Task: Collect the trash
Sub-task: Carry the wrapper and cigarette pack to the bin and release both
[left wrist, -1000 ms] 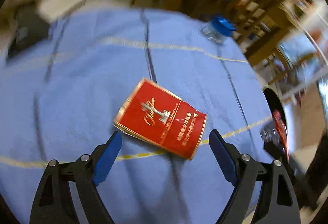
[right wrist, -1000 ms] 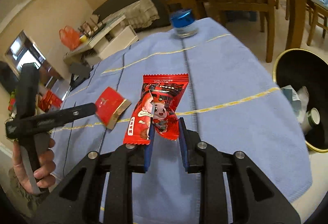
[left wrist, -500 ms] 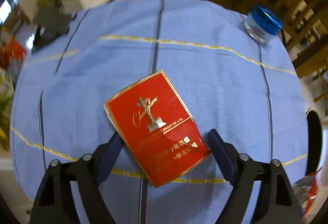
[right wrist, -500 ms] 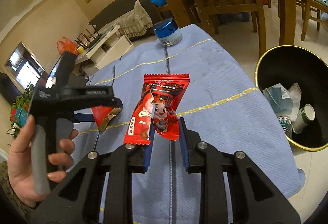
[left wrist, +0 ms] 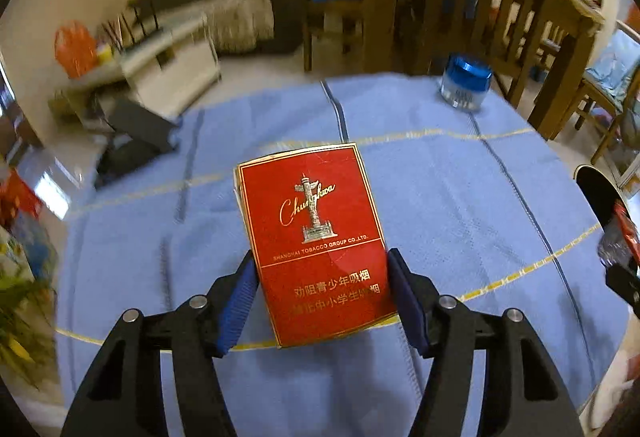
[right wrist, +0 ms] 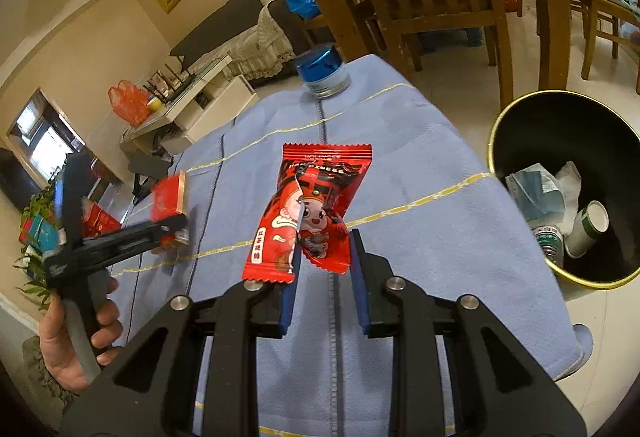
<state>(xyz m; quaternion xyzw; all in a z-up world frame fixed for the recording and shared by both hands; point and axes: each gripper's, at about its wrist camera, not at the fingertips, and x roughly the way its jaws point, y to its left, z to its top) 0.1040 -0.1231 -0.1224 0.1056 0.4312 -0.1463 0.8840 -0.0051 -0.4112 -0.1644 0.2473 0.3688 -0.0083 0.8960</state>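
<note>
Left claw (left wrist: 322, 283): your jaws have just been closing on the red Chunghwa cigarette pack (left wrist: 316, 237), held above the blue-clothed worktop (left wrist: 460, 197).
Right claw (right wrist: 325, 273): pinched narrow on the red candy wrapper (right wrist: 312, 205).
Risk: your grip is low on the pack; it could tip out before the black bin (right wrist: 516, 125).
Pack: flat, glossy, gold-edged.

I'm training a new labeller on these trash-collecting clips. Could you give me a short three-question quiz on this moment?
1. True or false: the right gripper is shut on the snack wrapper.
2. What does the left gripper hold: (a) the blue-lidded jar, (b) the red cigarette pack, (c) nothing?
3. Which side of the blue cloth is the bin on in the right wrist view?

Key: 1 true; 2 b, with the jaws having just closed on its sides; 3 the right side, on the floor.
</note>
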